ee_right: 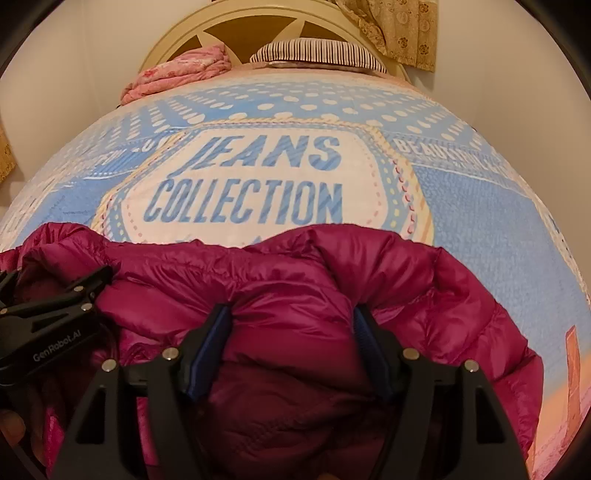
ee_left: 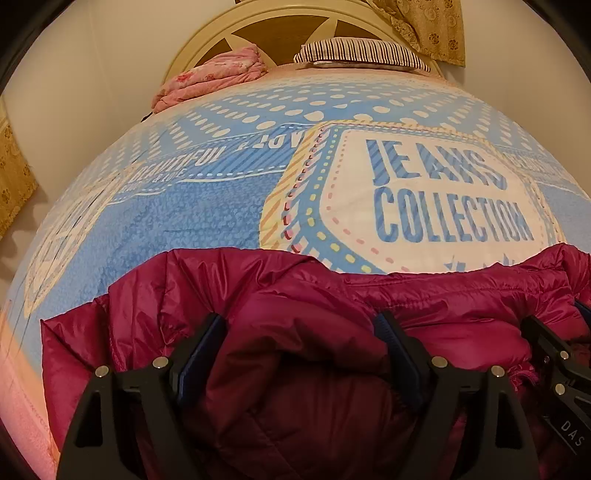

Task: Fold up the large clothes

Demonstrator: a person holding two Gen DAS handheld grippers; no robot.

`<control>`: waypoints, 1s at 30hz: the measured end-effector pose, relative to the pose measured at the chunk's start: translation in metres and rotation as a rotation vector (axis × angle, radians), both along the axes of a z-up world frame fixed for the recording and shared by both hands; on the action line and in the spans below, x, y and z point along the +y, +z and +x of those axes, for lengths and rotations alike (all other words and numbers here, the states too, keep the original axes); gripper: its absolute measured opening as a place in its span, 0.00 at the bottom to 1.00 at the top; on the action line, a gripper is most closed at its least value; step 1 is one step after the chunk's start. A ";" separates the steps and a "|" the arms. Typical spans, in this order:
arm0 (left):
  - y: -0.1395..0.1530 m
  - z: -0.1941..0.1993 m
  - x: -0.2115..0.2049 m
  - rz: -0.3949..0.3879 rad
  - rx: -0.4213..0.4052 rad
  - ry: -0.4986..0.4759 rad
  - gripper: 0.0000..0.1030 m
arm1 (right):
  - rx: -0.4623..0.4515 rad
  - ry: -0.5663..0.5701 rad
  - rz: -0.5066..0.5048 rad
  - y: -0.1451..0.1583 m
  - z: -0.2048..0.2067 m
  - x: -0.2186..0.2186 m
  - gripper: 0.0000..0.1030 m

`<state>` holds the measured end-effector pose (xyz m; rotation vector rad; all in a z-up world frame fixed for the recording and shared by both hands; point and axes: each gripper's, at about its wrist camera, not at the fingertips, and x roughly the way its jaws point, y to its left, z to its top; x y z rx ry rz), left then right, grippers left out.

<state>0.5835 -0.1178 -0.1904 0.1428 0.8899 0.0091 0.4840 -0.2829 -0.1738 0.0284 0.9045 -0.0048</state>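
A magenta puffer jacket (ee_left: 280,284) lies bunched on the near part of the bed, over a blue "JEANS COLLECTION" cover (ee_left: 207,214). My left gripper (ee_left: 297,325) has a thick fold of the jacket filling its wide jaws, and the fabric creases against both blue pads. My right gripper (ee_right: 293,314) grips another thick fold of the jacket (ee_right: 295,266) in the same way. The two grippers sit side by side. The right gripper (ee_left: 554,350) shows at the left wrist view's right edge, and the left gripper (ee_right: 55,295) at the right wrist view's left edge. The jacket's lower part is hidden under the grippers.
At the head of the bed a striped pillow (ee_left: 362,55) and a crumpled pink blanket (ee_left: 214,77) lie against a cream headboard (ee_left: 280,22). A patterned yellow curtain (ee_left: 436,29) hangs at the back right. Pale walls flank the bed. The cover (ee_right: 480,206) stretches bare beyond the jacket.
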 end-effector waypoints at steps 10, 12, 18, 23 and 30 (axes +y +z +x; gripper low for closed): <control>-0.001 0.000 -0.003 0.023 -0.001 0.003 0.83 | 0.005 -0.004 -0.027 -0.001 0.000 0.004 0.69; -0.001 0.000 -0.003 0.024 -0.001 0.003 0.83 | 0.006 -0.005 -0.037 -0.001 0.000 0.005 0.69; -0.002 0.001 -0.004 0.027 -0.001 0.003 0.83 | 0.007 -0.005 -0.040 -0.002 0.001 0.006 0.69; -0.002 0.001 -0.004 0.027 0.000 0.003 0.83 | 0.007 -0.005 -0.040 -0.002 0.001 0.006 0.69; -0.002 0.001 -0.004 0.029 0.000 0.003 0.83 | 0.008 -0.005 -0.044 -0.002 0.001 0.006 0.69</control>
